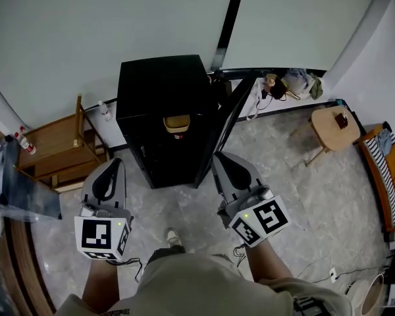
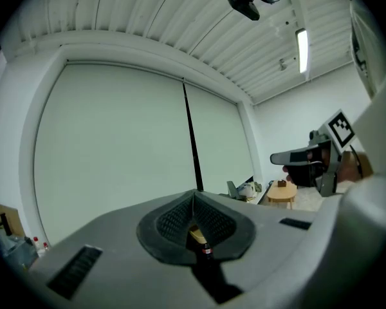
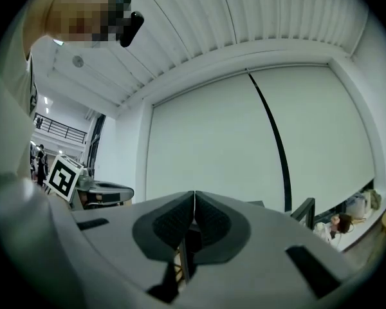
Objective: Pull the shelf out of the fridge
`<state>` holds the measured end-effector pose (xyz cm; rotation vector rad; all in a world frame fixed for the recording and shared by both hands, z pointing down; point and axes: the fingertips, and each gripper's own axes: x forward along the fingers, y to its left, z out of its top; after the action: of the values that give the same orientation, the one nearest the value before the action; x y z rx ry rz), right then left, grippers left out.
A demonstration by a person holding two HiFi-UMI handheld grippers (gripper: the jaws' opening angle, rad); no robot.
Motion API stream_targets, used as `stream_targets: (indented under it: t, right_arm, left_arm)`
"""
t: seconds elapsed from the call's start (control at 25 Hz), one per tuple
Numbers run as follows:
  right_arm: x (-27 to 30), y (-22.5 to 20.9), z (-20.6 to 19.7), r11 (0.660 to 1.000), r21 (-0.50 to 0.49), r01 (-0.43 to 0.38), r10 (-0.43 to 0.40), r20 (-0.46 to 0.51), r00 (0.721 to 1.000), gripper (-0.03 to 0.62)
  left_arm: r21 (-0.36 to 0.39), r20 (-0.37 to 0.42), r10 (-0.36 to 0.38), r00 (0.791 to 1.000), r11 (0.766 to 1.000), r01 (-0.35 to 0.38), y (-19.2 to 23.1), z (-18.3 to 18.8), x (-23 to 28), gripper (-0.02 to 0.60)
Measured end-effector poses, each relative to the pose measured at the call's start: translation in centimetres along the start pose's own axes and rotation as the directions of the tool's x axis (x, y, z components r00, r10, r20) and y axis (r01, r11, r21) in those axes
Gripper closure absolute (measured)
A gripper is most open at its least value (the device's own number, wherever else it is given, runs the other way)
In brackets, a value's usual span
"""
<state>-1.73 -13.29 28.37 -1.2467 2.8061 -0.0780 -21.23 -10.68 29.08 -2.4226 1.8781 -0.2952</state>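
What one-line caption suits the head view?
Left gripper and right gripper, jaws shut, face the open black fridge.

The black fridge [image 1: 161, 110] stood upright against the wall. Its door [image 1: 227, 127] hung open. The shelf inside was too dark to make out.

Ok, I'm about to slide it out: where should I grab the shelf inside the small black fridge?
Likely its front edge, just below the yellow container, coming straight in through the black fridge's open front; the door stands swung right, leaving that way in. The shelf itself is too dark to make out.
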Motion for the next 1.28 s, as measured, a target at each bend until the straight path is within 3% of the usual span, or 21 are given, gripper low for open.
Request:
stream_targets:
  t: [0.4, 0.6, 0.76, 0.88, 1.12, 1.28]
  right_arm:
    - [4.3, -2.5, -3.7, 0.991, 0.082, 0.105, -0.100, -0.055, 0.993, 0.599]
    - [6.2, -3.8, -5.3, 0.986, 0.111, 0.126, -0.117, -0.083, 0.990, 0.599]
    - [8.2, -5.3, -6.8, 0.986, 0.062, 0.158, -0.148, -0.133, 0.980, 0.599]
    - [9.6, -6.5, -8.4, 0.980, 0.107, 0.166, -0.150, -0.149, 0.977, 0.599]
    - [12.2, -9.8, -12.5, 0.920, 0.342, 0.190, -0.141, -0.161, 0.977, 0.575]
    - [13.8, -11.7, -15.2, 0.905, 0.379, 0.195, -0.138, -0.172, 0.975, 0.508]
  left_arm:
    - [-0.142, 0.004, -0.066, 0.998, 0.988, 0.066, 3.0, -3.2, 4.5, 0.573]
    - [-0.242, 0.018, -0.103, 0.994, 0.965, 0.104, 3.5, -4.6, 6.1, 0.572]
    - [-0.291, -0.003, -0.099, 0.995, 0.952, 0.094, 4.1, -6.2, 8.3, 0.572]
    - [-0.339, 0.008, -0.100, 0.995, 0.936, 0.097, 4.2, -6.9, 10.1, 0.572]
    - [-0.524, 0.016, -0.116, 0.993, 0.845, 0.106, 4.3, -9.4, 13.8, 0.569]
    - [-0.629, 0.032, -0.104, 0.994, 0.771, 0.101, 4.2, -11.3, 16.4, 0.495]
